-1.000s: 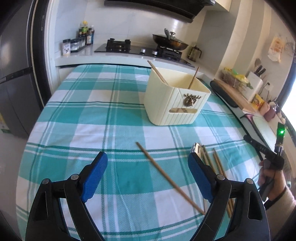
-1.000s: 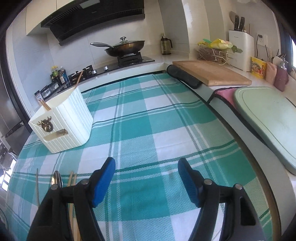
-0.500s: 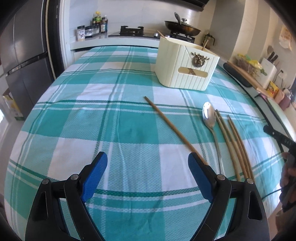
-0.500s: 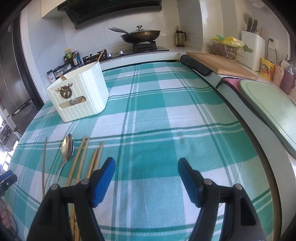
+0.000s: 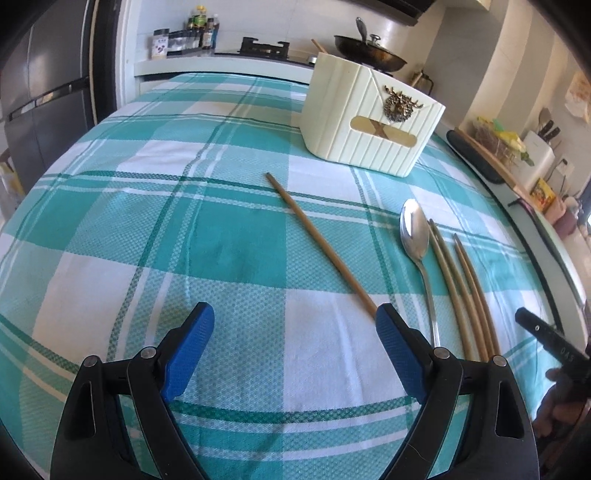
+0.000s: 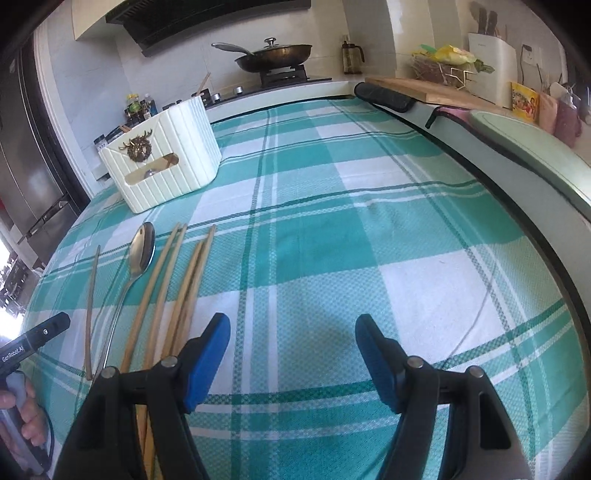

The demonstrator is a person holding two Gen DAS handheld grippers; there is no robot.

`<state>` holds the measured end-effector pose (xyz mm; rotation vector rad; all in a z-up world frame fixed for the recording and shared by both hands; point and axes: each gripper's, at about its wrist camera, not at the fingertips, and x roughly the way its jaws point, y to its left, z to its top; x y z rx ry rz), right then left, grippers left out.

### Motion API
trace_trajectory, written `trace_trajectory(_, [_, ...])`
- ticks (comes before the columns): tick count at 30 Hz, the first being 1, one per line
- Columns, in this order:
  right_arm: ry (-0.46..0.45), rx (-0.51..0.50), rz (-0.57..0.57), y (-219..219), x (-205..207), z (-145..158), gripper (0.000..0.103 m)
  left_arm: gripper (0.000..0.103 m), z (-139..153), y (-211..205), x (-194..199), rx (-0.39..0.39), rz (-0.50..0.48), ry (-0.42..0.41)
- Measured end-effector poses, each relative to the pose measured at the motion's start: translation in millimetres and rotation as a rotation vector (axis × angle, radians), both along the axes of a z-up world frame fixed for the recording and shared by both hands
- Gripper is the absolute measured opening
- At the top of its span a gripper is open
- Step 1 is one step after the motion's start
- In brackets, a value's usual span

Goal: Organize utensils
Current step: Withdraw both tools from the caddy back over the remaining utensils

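A cream ribbed utensil holder (image 5: 369, 114) (image 6: 166, 162) with a brass deer badge stands on the teal checked tablecloth (image 5: 221, 236) (image 6: 351, 229), a couple of chopsticks poking out of it. One loose chopstick (image 5: 321, 243) (image 6: 91, 302) lies slantwise, its near end by the right fingertip of my left gripper (image 5: 293, 319), which is open and empty. A metal spoon (image 5: 417, 240) (image 6: 138, 254) and several chopsticks (image 5: 465, 291) (image 6: 173, 284) lie side by side. My right gripper (image 6: 293, 326) is open and empty just right of those chopsticks.
A stove with a lidded wok (image 6: 273, 57), spice bottles (image 5: 192, 31) and a fridge (image 5: 44, 92) stand beyond the table. To the right are a wooden board (image 6: 417, 90), a knife block (image 6: 491, 59) and a pale green tray (image 6: 532, 147). A hand holds each gripper's handle (image 6: 22, 413).
Both grippers have sunk closer to the cloth. The loose chopstick, spoon and chopstick bundle now lie nearer and larger, and the holder has shifted toward the back of both views.
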<state>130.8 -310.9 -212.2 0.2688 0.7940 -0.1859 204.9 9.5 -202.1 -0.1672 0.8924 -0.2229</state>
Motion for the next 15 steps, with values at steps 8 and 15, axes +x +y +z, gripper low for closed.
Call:
trace_trajectory(8, [0.003, -0.081, 0.053, 21, 2, 4, 0.072, 0.092, 1, -44, 4, 0.096, -0.054, -0.019])
trace_trajectory(15, [0.037, -0.078, 0.136, 48, 5, 9, 0.072, 0.093, -5, -60, 0, 0.263, -0.099, 0.007])
